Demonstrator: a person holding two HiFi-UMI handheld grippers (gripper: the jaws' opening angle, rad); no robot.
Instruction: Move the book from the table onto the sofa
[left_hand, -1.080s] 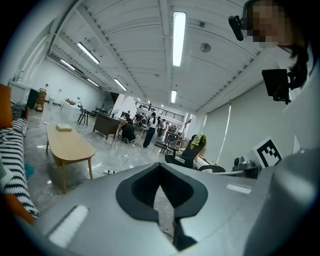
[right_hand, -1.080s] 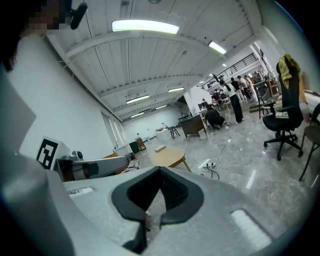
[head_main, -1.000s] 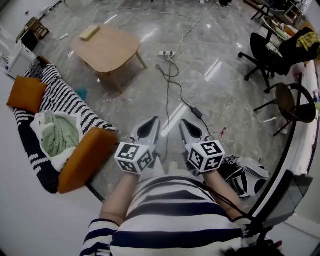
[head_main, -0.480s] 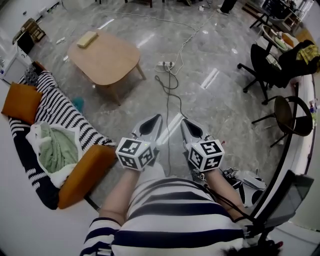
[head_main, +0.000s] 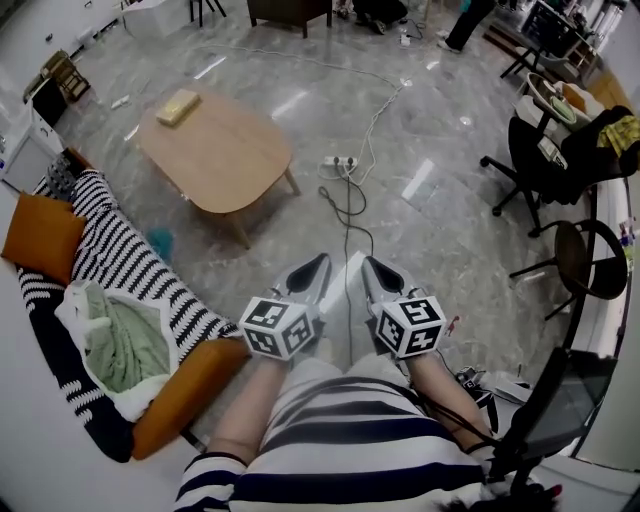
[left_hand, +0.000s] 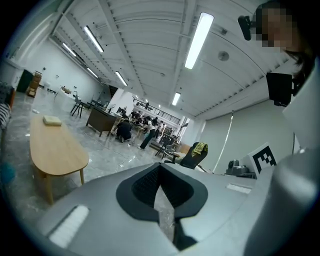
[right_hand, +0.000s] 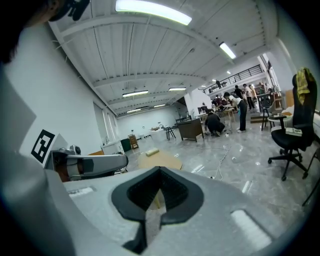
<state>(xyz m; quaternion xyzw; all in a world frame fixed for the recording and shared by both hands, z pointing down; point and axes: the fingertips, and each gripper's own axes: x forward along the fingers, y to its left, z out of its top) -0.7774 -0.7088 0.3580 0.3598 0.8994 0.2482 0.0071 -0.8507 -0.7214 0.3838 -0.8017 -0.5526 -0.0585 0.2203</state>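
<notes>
A pale yellow book (head_main: 179, 107) lies at the far left corner of a low wooden table (head_main: 225, 160); it also shows far off as the book (left_hand: 51, 120) and the book (right_hand: 150, 151). The striped sofa (head_main: 120, 255) with orange cushions stands left of me. My left gripper (head_main: 318, 264) and right gripper (head_main: 373, 266) are held side by side in front of my body, well short of the table, both shut and empty. The jaws meet in the left gripper (left_hand: 161, 172) view and the right gripper (right_hand: 159, 176) view.
A black cable and a power strip (head_main: 338, 162) trail over the marble floor between me and the table. Black office chairs (head_main: 545, 160) and a round stool (head_main: 590, 258) stand at the right. A green blanket (head_main: 120, 335) lies on the sofa. A bag (head_main: 495, 390) sits at my right.
I have walked forward: the table, book and sofa have come nearer and slid down in the head view. Both grippers keep their pose, shut.
</notes>
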